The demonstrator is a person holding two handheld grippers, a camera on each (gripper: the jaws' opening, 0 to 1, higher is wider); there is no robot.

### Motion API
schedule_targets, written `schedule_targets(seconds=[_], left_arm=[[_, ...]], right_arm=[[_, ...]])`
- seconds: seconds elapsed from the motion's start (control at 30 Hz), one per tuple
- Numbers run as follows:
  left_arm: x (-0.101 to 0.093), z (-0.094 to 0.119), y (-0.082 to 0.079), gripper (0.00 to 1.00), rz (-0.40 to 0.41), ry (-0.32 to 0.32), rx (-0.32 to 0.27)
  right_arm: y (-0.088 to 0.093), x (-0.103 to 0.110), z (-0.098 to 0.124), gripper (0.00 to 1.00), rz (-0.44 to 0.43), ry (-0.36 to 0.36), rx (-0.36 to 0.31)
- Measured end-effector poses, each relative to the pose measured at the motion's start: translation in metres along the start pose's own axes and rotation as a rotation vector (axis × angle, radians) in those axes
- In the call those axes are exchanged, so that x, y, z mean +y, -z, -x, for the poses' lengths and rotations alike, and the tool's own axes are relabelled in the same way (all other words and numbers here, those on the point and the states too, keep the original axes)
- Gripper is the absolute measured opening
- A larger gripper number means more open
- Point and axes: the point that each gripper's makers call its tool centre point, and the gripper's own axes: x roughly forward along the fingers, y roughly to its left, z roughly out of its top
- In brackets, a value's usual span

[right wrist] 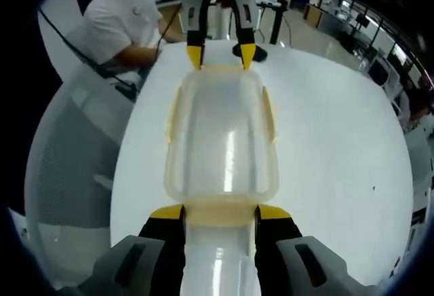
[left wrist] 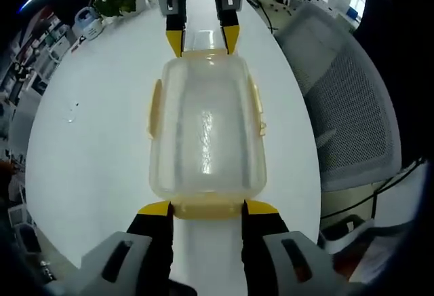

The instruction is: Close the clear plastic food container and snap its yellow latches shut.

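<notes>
Left gripper view: a clear rectangular plastic food container with pale yellow latches (left wrist: pixel 207 140) lay lengthwise on the round white desk (left wrist: pixel 88 140), its lid seated on top, one short end at the tips of the left gripper (left wrist: pixel 207 209) and the far short end at the tips of the right gripper (left wrist: pixel 203 40), which entered from the top. The two tools faced each other along the container's long axis, apparently so each could press an end latch while the other braced the box against sliding. Left fingers (left wrist: pixel 156 209): parted about the width of the near yellow end latch (left wrist: pixel 207 209), tips at its corners, touching or just beside it; not clamped on anything. Side latches (left wrist: pixel 154 109) lay along the long edges; whether they were snapped could not be told. Right gripper view: the same container (right wrist: pixel 222 140), with the right gripper (right wrist: pixel 220 212) likewise spread across its near end latch, nothing gripped, and the left gripper (right wrist: pixel 220 53) opposite. A grey mesh chair (left wrist: pixel 352 106) stood beside the desk; a person in a white shirt (right wrist: pixel 122 24) sat beyond it.
</notes>
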Motion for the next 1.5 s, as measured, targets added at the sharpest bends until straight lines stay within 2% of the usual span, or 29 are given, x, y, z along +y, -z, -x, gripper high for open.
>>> schedule_targets(seconds=[0.27, 1.03, 1.5], left_arm=[[-0.004, 0.0, -0.008, 0.38, 0.002, 0.001, 0.002], [-0.006, -0.014, -0.048, 0.38, -0.001, -0.001, -0.019], [-0.006, -0.018, -0.062, 0.38, 0.004, 0.002, -0.026]], right_arm=[[0.005, 0.003, 0.004, 0.38, 0.011, -0.001, 0.01], [0.043, 0.007, 0.026, 0.38, 0.013, 0.003, 0.043], [0.056, 0.008, 0.032, 0.38, 0.011, 0.001, 0.048]])
